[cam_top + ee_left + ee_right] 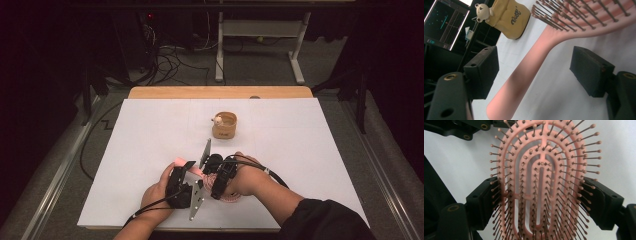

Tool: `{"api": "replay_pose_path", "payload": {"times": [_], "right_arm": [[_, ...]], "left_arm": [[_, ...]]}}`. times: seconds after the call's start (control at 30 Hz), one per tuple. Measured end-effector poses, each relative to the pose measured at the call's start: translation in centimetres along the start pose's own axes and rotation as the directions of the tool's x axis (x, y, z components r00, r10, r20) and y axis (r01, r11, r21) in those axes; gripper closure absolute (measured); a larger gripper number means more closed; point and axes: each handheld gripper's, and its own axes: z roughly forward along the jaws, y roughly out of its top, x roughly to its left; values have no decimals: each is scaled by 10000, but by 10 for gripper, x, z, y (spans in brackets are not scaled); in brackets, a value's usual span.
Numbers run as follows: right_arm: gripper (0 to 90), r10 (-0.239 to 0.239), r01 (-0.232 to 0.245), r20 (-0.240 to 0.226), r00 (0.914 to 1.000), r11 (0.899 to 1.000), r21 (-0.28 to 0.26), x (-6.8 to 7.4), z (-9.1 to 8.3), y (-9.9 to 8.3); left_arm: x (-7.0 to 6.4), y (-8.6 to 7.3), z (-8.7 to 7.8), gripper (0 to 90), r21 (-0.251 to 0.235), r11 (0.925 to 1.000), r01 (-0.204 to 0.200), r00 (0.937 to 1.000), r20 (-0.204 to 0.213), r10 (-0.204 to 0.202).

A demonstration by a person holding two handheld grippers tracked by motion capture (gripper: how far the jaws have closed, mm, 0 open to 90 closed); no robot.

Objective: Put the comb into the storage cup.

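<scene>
Pink plastic, a vented hairbrush [541,187], is lying near the front middle of the white table sheet [310,145], and both tools are working at it. In the right gripper view the right gripper [541,202] is clamping the bristled head between its two black jaws, one pad pressing each long edge. In the left gripper view the left gripper [534,72] is standing wide open around the brush handle, with clear gaps on both sides and neither pad touching it. From the high view the two hands are sitting close together, the left hand [155,192] just beside the right hand [247,180]. A tan pouch with a small bear [224,124] is standing well apart toward the far edge, leaving broad bare sheet to either side and ahead of the grippers.
</scene>
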Motion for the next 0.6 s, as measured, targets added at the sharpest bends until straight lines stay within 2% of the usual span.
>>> {"api": "replay_pose_path", "payload": {"times": [0.17,0.3,0.4,0.5,0.6], "right_arm": [[207,55,-55,-43,10000,10000,28,0,-1,3],[207,-2,2,-86,10000,10000,65,1,-2,4],[207,51,-51,-76,10000,10000,76,0,-2,4],[207,97,-96,-76,9999,9999,90,0,-2,4],[207,116,-115,-79,9999,9999,92,0,-2,5]], "left_arm": [[0,0,-1,292,16,10000,-79,9999,-78,79],[-1,0,-2,398,35,9997,-242,9997,102,242],[-2,0,-1,397,32,9997,-245,9995,206,245],[-3,1,-2,399,-24,9997,-248,9997,12,248],[-2,1,-3,357,-82,9999,-147,9997,-203,145]]}}
